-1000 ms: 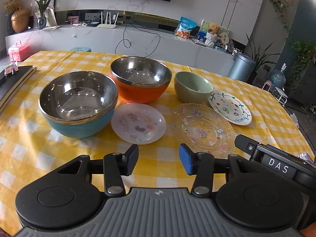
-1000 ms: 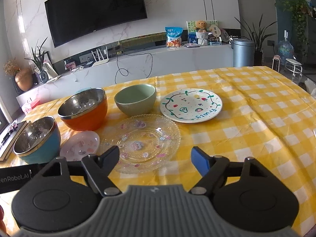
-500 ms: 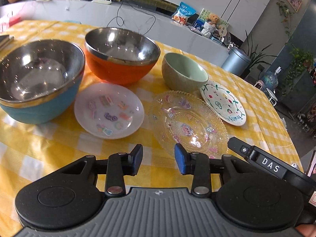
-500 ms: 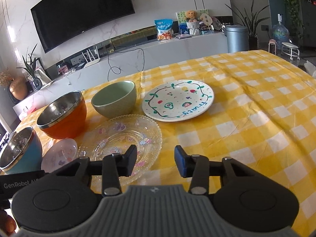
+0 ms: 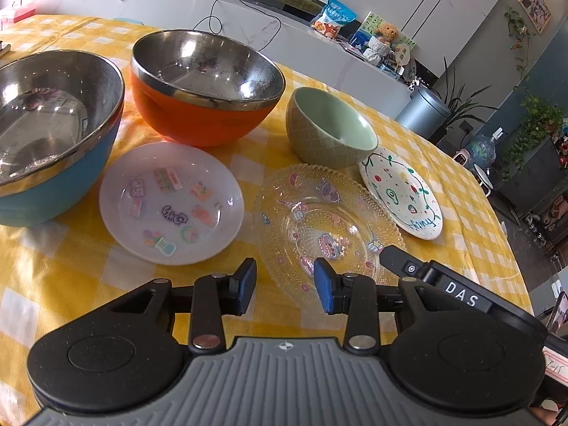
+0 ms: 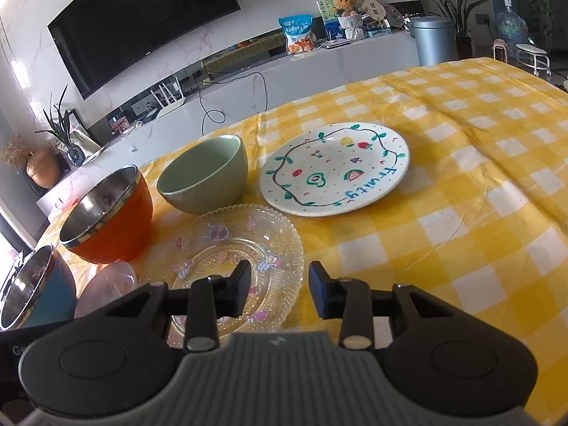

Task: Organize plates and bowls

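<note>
both grippers have dropped closer since a second ago. left gripper (image 5: 285, 287) hangs apart, empty, clear glass plate (image 5: 328, 227) at its one o'clock; right gripper (image 6: 278, 293) is closing, empty, above that plate's near rim, fruity plate (image 6: 335, 169) at one o'clock.

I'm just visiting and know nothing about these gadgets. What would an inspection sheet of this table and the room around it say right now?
Surface: yellow checked tablecloth, slightly creased.
Job's things: blue bowl, orange bowl and green bowl, all upright and empty; pink plate, clear glass plate, fruit-painted plate, all lying flat, unstacked.
Clutter: nothing seen among the dishes.
Grippers: left gripper open, holding nothing; right gripper closing, empty, above the glass plate's near rim.
Cables: black cable on the counter behind.
Surroundings: television, snack bag, teddy bear, bin, potted plants.
</note>
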The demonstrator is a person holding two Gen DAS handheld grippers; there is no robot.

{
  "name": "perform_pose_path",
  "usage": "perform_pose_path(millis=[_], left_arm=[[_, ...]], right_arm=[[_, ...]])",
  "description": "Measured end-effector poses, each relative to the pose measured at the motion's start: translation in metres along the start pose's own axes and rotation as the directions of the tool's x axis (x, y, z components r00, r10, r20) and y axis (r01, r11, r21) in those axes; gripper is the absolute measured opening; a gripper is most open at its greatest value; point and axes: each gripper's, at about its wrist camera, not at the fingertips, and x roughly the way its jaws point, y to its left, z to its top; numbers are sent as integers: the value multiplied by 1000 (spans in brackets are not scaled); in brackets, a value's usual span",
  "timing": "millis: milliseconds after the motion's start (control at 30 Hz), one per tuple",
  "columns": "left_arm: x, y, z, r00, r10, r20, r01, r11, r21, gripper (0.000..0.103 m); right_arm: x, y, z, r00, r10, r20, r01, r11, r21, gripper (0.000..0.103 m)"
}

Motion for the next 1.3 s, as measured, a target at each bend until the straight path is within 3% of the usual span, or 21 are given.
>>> perform_pose_path(millis=[100, 200, 267, 733, 867, 900, 933, 1000, 1100, 1233, 1300], left_arm=[[2, -1, 1, 1000, 0, 2, 0, 1000, 6, 33], [2, -2, 1, 1000, 14, 3, -14, 1000, 16, 26], [2, -2, 1, 1000, 26, 0, -26, 999, 25, 21], [-18, 0, -16, 999, 15, -44, -12, 998, 62, 20], [-19, 2, -12, 1000, 14, -5, -13, 999, 52, 26], [-18, 1, -12, 1000, 17, 6, -18, 998, 61, 27], [-16, 1, -11, 1000, 15, 16, -15, 998, 63, 27], [-13, 2, -9, 1000, 5, 28, -7, 998, 60, 33], [-7, 2, -9, 999, 3, 35, -5, 998, 68, 33], [-4, 0, -8, 999, 12, 51, -17, 996, 92, 33], [-3, 1, -8, 998, 17, 55, -22, 995, 95, 25]], right_arm=[[3, -1, -1, 1000, -11, -2, 11, 1000, 5, 27], [3, -3, -2, 999, -32, 3, 32, 999, 8, 15], [3, -4, -2, 1000, -31, 3, 31, 999, 15, 13], [-30, -5, -22, 998, -42, -47, 43, 999, 30, 12], [-29, -11, -18, 999, 9, -39, -7, 999, 47, 24], [-28, -12, -16, 999, 11, -32, -10, 999, 45, 33], [-27, -13, -15, 1000, 6, -23, -5, 999, 40, 35], [-24, -16, -11, 1000, 11, -5, -11, 999, 31, 35], [-17, -23, -6, 999, 38, -4, -38, 998, 50, 35], [-9, -25, -6, 998, 63, -6, -63, 996, 58, 27], [-7, -25, -6, 998, 68, -1, -68, 996, 53, 24]])
